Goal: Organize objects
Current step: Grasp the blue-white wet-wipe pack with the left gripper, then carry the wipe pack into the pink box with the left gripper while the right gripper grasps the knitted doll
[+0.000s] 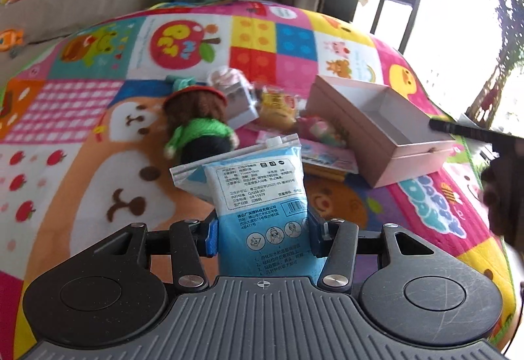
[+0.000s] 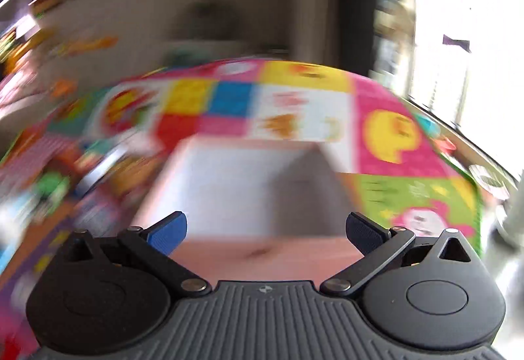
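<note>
My left gripper (image 1: 263,234) is shut on a blue and white pouch (image 1: 255,193) with printed text, held upright above the colourful play mat (image 1: 82,117). To the right on the mat lies an open pink box (image 1: 383,122) with a white inside and nothing in it. In the right wrist view, which is badly blurred, my right gripper (image 2: 265,234) stands open just above the near wall of the same pink box (image 2: 258,186), with nothing between its blue pads.
A knitted doll (image 1: 196,117) in brown and green lies behind the pouch. Beside it sit a small grey box (image 1: 239,101), a yellow snack packet (image 1: 278,104) and flat pink packets (image 1: 327,157). A window (image 1: 458,16) is at the right; a dark shape (image 1: 504,180) edges in there.
</note>
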`<state>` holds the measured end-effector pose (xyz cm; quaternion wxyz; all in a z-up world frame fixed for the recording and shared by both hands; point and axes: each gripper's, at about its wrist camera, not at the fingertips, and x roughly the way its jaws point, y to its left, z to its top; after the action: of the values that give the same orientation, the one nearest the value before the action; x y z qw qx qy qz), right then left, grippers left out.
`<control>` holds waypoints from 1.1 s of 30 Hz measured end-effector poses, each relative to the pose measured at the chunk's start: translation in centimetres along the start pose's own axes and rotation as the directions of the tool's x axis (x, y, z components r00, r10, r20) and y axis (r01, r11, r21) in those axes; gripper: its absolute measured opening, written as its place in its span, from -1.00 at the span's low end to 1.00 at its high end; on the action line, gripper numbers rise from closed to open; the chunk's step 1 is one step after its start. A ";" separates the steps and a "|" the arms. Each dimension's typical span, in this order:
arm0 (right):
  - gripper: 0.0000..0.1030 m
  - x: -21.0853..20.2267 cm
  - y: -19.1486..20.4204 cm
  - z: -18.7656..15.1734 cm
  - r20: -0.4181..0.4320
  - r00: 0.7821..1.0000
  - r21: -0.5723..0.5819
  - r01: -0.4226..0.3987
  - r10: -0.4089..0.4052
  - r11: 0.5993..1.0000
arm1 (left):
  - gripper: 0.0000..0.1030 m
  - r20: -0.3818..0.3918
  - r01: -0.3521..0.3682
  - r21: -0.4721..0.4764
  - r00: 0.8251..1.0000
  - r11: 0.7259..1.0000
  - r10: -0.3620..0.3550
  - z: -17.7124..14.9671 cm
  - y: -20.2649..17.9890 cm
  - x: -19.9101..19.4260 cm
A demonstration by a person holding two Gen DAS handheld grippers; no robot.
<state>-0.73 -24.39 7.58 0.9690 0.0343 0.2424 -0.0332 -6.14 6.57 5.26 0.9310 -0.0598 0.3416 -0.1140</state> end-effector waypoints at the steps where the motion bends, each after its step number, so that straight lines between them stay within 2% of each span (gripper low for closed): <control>1: 1.00 1.4 -1.5 0.4 -0.022 1.000 0.070 0.023 -0.022 0.997 | 0.05 0.000 -0.001 -0.008 1.000 1.000 0.001 -0.1 0.2 0.2; 3: 1.00 3.9 -4.0 0.9 -0.092 0.996 0.193 0.029 -0.011 0.981 | 0.05 -0.004 0.006 -0.024 1.000 1.000 -0.006 -0.3 0.5 0.7; 6: 1.00 5.6 -5.4 0.6 -0.163 0.978 0.359 -0.067 0.133 0.931 | 0.05 -0.003 0.018 -0.032 1.000 0.999 -0.018 -0.7 0.7 1.1; 7: 1.00 5.6 -4.9 0.5 -0.164 0.977 0.359 -0.069 0.136 0.931 | 0.05 -0.008 0.020 -0.034 1.000 0.999 -0.020 -0.8 0.8 1.2; 11: 1.00 5.4 -2.0 0.4 -0.205 0.958 0.286 -0.136 0.199 0.949 | 0.05 -0.018 0.014 -0.052 1.000 0.999 -0.015 -1.1 1.7 1.5; 12: 1.00 5.1 -1.1 0.7 -0.199 0.962 0.253 -0.131 0.184 0.958 | 0.05 -0.015 0.011 -0.056 1.000 0.998 -0.012 -1.2 2.0 1.3; 14: 1.00 3.2 0.6 1.6 -0.115 0.988 0.149 -0.084 0.101 0.985 | 0.05 0.007 0.008 -0.065 1.000 0.998 -0.008 -1.2 2.6 0.6; 15: 1.00 2.1 1.9 2.1 -0.064 0.994 0.079 -0.084 0.090 0.993 | 0.05 0.017 0.002 -0.070 1.000 0.998 0.000 -1.1 3.0 0.2; 17: 1.00 0.3 5.7 3.1 -0.012 0.992 -0.080 -0.130 0.129 0.988 | 0.05 0.042 -0.032 -0.099 0.998 0.995 0.037 -0.9 4.1 -0.5; 18: 1.00 -0.2 7.9 3.4 -0.015 0.986 -0.155 -0.167 0.167 0.974 | 0.05 0.051 -0.053 -0.119 0.997 0.991 0.059 -0.7 4.5 -0.7; 20: 1.00 -0.5 12.4 3.3 -0.057 0.966 -0.254 -0.260 0.254 0.932 | 0.05 0.072 -0.098 -0.171 0.991 0.980 0.111 -0.3 5.9 -1.3; 23: 1.00 0.3 18.8 2.3 -0.149 0.923 -0.299 -0.384 0.354 0.874 | 0.05 0.096 -0.165 -0.232 0.977 0.959 0.191 0.0 8.0 -2.6; 25: 1.00 1.1 22.7 1.7 -0.170 0.907 -0.333 -0.421 0.385 0.844 | 0.05 0.099 -0.200 -0.255 0.968 0.946 0.231 0.0 9.2 -3.5; 28: 1.00 3.3 27.7 1.4 -0.175 0.909 -0.364 -0.417 0.379 0.833 | 0.05 0.099 -0.224 -0.289 0.960 0.931 0.261 -0.3 10.8 -4.9; 31: 0.98 6.5 31.3 1.3 -0.213 0.928 -0.363 -0.365 0.305 0.857 | 0.05 0.091 -0.231 -0.314 0.958 0.921 0.272 -0.9 11.6 -5.7; 33: 0.70 8.3 32.9 0.9 -0.266 0.931 -0.378 -0.339 0.250 0.861 | 0.05 0.087 -0.226 -0.319 0.960 0.920 0.266 -1.3 11.9 -5.8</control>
<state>9.66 7.84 6.14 0.9164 -0.1337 0.3355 0.1724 -9.21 19.45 5.65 0.9373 -0.1671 0.2993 0.0623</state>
